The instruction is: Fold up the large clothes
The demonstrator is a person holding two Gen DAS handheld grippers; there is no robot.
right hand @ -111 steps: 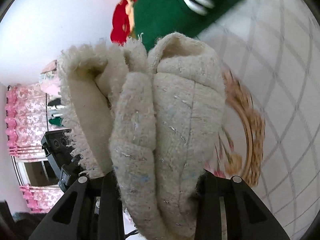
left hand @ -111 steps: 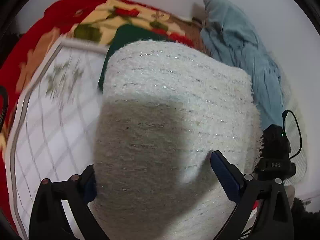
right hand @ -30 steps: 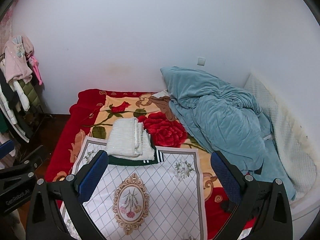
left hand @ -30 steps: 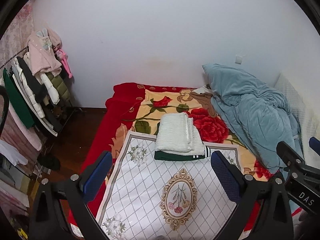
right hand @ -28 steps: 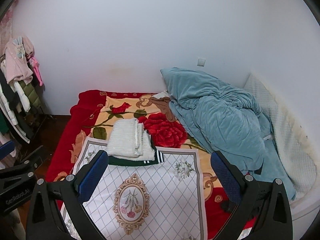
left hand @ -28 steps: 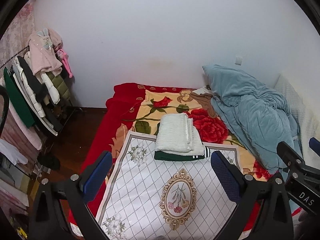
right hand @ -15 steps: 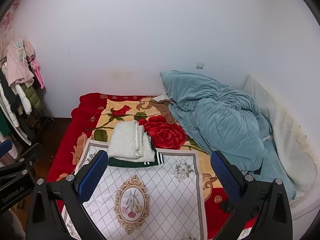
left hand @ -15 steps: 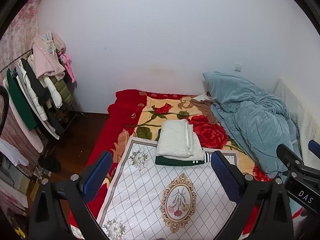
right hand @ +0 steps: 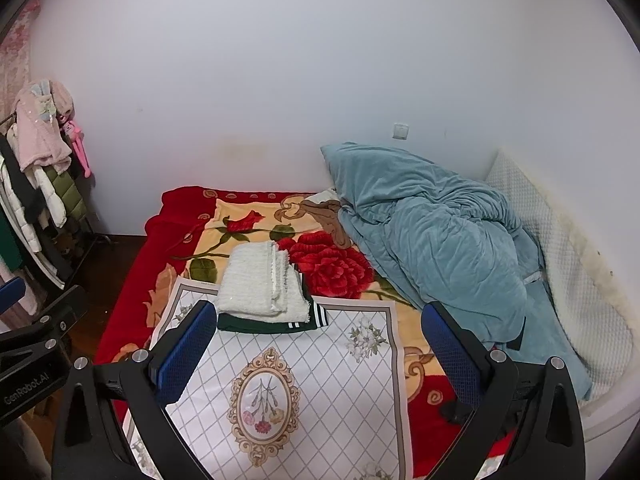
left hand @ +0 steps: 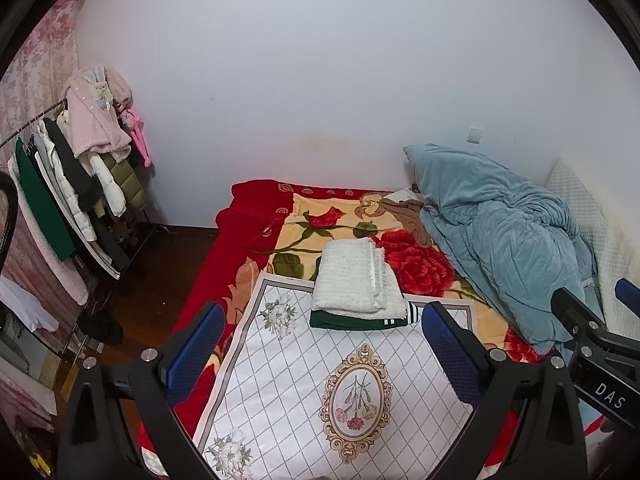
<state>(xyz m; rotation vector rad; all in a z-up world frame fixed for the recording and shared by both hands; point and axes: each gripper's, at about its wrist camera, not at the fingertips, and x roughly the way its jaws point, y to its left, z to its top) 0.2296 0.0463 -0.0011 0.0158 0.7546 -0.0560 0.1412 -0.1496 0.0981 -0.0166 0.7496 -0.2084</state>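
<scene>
A folded fluffy white garment (left hand: pixel 356 280) (right hand: pixel 258 284) lies on top of a folded dark green garment with white stripes (left hand: pixel 352 320) (right hand: pixel 272 325), both at the far end of a white mat with a diamond grid (left hand: pixel 316 392) (right hand: pixel 304 380) spread on the bed. My left gripper (left hand: pixel 320 352) is open and empty, held well back above the mat's near end. My right gripper (right hand: pixel 316 348) is also open and empty, at a similar distance. Each gripper's body shows at the edge of the other's view.
A red floral blanket (left hand: pixel 248 224) (right hand: pixel 172 232) covers the bed. A rumpled teal duvet (left hand: pixel 500 232) (right hand: pixel 436 232) is heaped on the right against a white padded headboard (right hand: pixel 560 240). A rack of hanging clothes (left hand: pixel 72 184) (right hand: pixel 32 184) stands left, over dark wood floor.
3.7 s ago both grippers held the white garment close up. It now lies released on the green one, and both grippers have pulled far back and tilted slightly upward.
</scene>
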